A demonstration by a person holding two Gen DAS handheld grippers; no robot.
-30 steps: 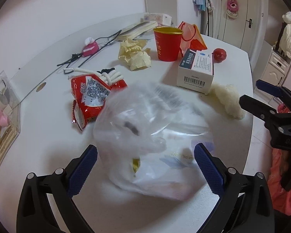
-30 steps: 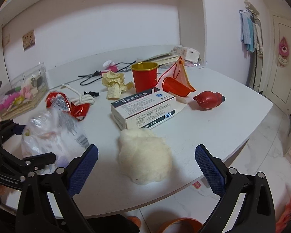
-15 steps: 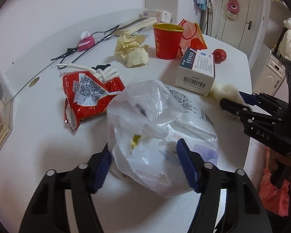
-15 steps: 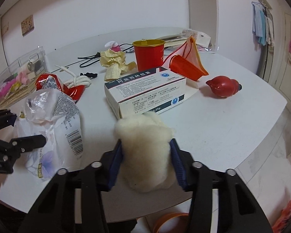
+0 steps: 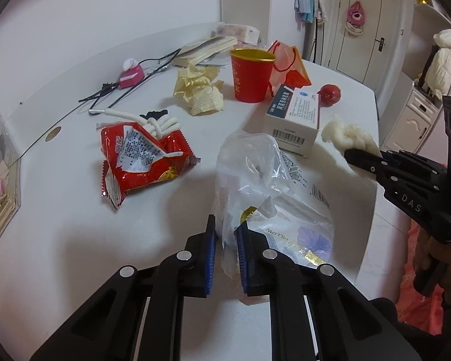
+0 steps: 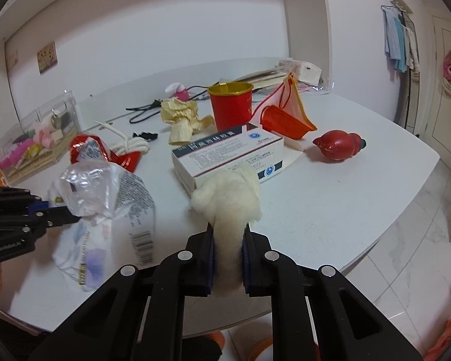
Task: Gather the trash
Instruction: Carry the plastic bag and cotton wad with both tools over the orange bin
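While the left tongs (image 5: 225, 243) are closing on the plastic bag (image 5: 255, 180), the right tongs (image 6: 227, 249) clamp the cotton wad (image 6: 228, 198).

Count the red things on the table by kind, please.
Cup: 1
Snack wrapper: 1
Gift bag: 1
Shell-shaped toy: 1
Total: 4

Cut off at the left edge: the clear box (image 5: 1, 162) of small things; hidden behind the red cup (image 5: 251, 75): part of the orange bag (image 5: 288, 66); too tiny to read: the white box (image 6: 228, 153) print.
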